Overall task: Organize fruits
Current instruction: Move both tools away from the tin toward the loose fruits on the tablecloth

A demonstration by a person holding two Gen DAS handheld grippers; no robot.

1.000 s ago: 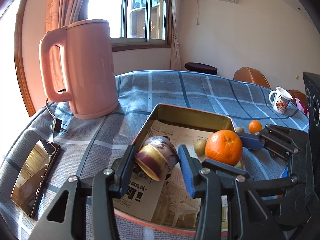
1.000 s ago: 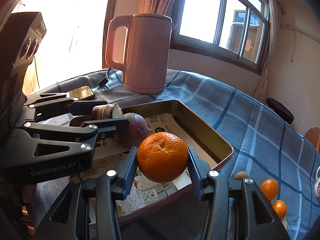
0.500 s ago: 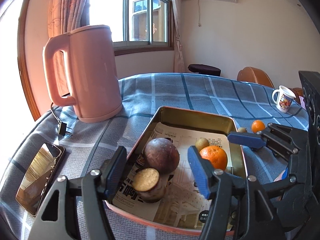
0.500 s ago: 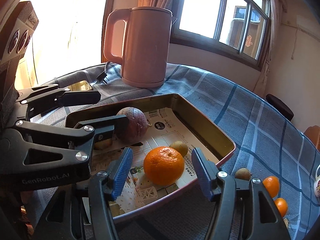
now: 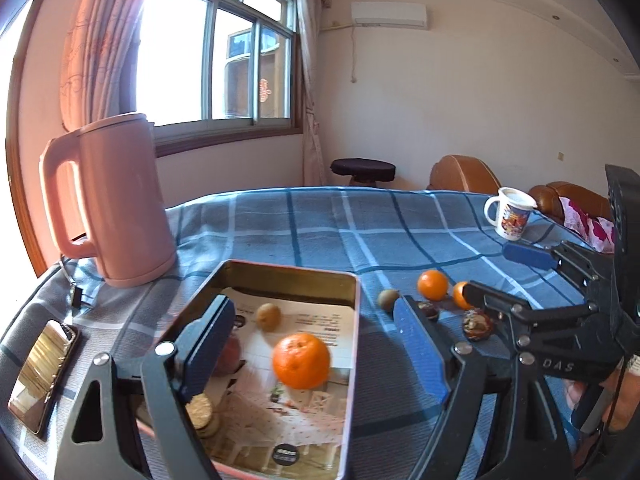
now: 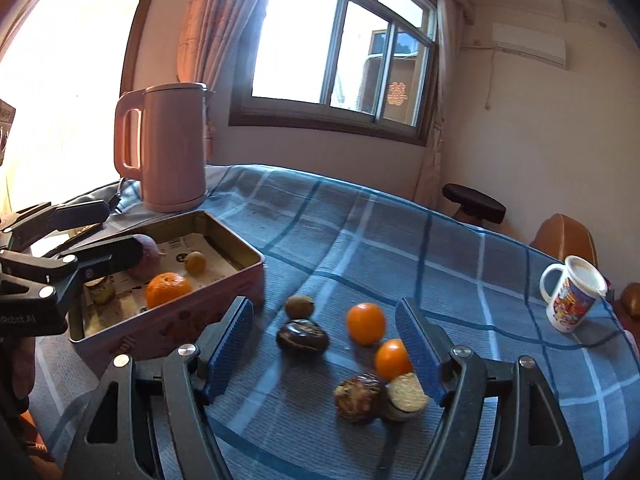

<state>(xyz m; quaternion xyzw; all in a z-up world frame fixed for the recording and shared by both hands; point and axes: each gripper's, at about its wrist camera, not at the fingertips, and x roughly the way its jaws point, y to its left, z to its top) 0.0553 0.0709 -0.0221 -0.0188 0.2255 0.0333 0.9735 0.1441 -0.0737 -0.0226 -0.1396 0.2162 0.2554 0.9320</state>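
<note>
A metal tin (image 5: 288, 270) lined with printed paper holds a big orange (image 5: 301, 360), a small brown fruit (image 5: 268, 316), a purple fruit (image 5: 226, 360) and a cut half (image 5: 202, 414). My left gripper (image 5: 314, 348) hovers over the tin, its jaws opening with nothing pressed between them. My right gripper (image 6: 322, 348) hangs over loose fruit on the checked cloth, jaws also opening and empty. Below it lie a dark fruit (image 6: 303, 338), two small oranges (image 6: 365, 323) (image 6: 392, 358), a brown fruit (image 6: 299, 306), a shrivelled fruit (image 6: 358, 398) and a cut half (image 6: 406, 396).
A pink kettle (image 5: 116, 200) stands left of the tin, with its cord and a phone (image 5: 40, 376) near the table's left edge. A printed mug (image 6: 572, 294) sits at the far right. Brown chairs and a dark stool stand beyond the table.
The left gripper let go of the cut purple fruit and the right let go of the big orange; both now lie in the tin. The right gripper swung right over the loose fruit.
</note>
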